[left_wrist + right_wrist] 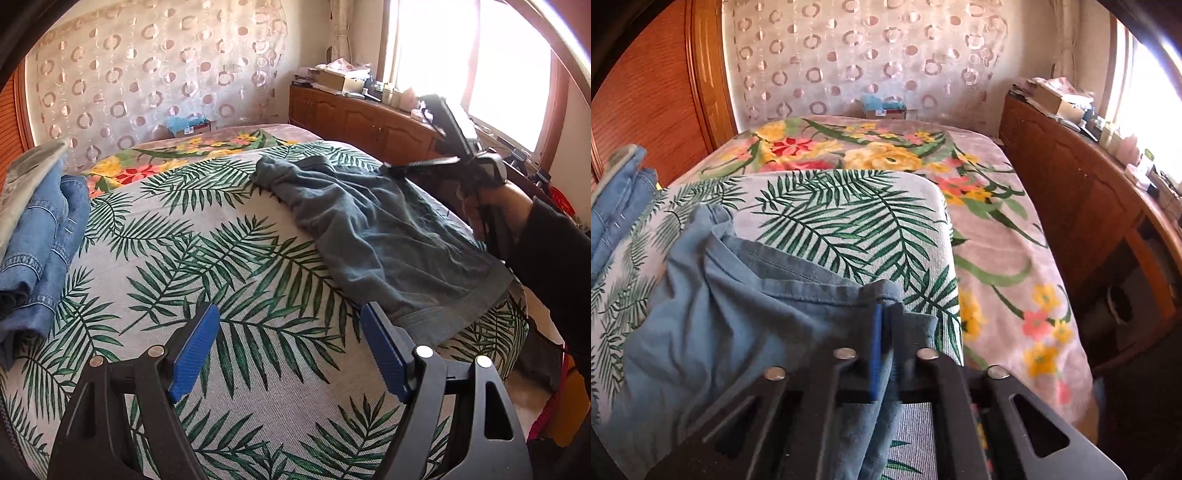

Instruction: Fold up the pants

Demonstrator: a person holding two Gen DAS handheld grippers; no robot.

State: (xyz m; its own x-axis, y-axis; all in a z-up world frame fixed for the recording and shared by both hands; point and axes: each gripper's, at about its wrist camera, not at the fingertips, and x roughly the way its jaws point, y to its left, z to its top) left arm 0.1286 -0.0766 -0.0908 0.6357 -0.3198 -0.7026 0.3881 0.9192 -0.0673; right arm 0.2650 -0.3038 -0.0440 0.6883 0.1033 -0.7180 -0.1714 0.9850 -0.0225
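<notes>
Grey-blue pants (373, 225) lie crumpled on the palm-leaf cloth (236, 266), running from the far middle to the near right edge. My left gripper (290, 330) is open and empty above the cloth, just left of the pants' near hem. My right gripper (397, 171) hovers at the pants' far right side, held by a hand. In the right wrist view the right gripper (884, 314) is shut on a fold of the pants (738, 314), with fabric pinched between the fingers and hanging below.
Folded blue jeans (40, 247) are stacked at the left edge of the cloth, also seen in the right wrist view (617, 206). A floral blanket (993, 229) covers the bed beyond. A wooden cabinet (369, 122) with clutter runs under the window at right.
</notes>
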